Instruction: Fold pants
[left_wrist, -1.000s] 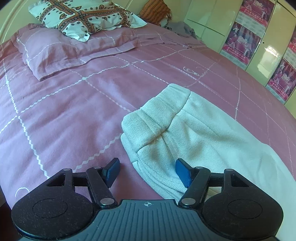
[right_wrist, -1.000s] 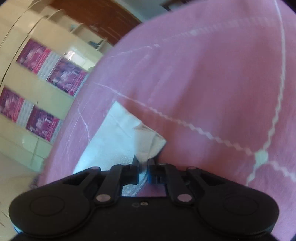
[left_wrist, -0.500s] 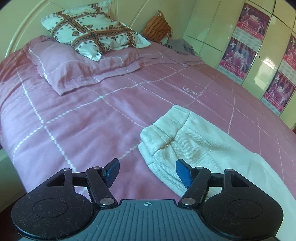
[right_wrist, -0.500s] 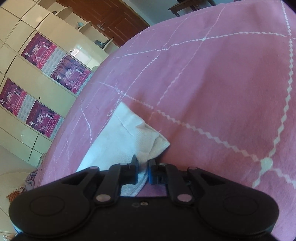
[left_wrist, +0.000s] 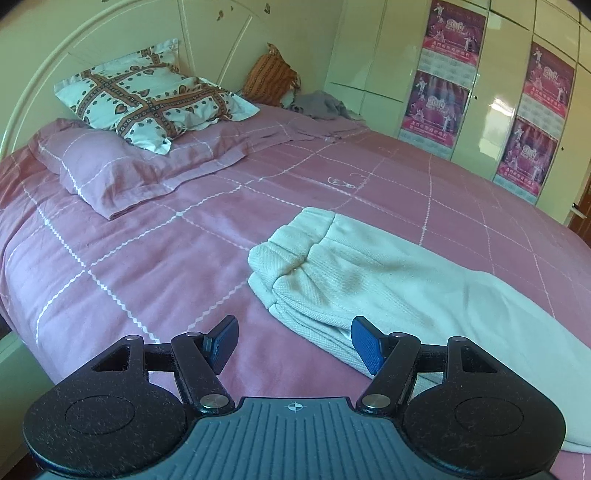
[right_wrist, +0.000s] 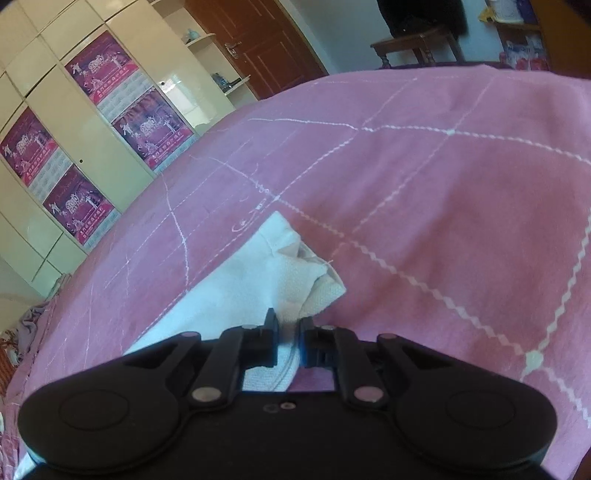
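Left gripper jaws spread wide, nothing between them, poised above bedspread just short of pants' waistband end, likely ready for next grab. Right gripper jaws nearly closed, pinching cloth at hem end of pants, probably to carry that end over. Pants lie lengthwise on bed, legs stacked, waistband bunched toward pillows.

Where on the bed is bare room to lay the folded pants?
Bare bedspread lies between the pink pillow and the white pants, and beyond the pants toward the wardrobe. The headboard end is crowded: patterned pillow, orange cushion, grey cloth.
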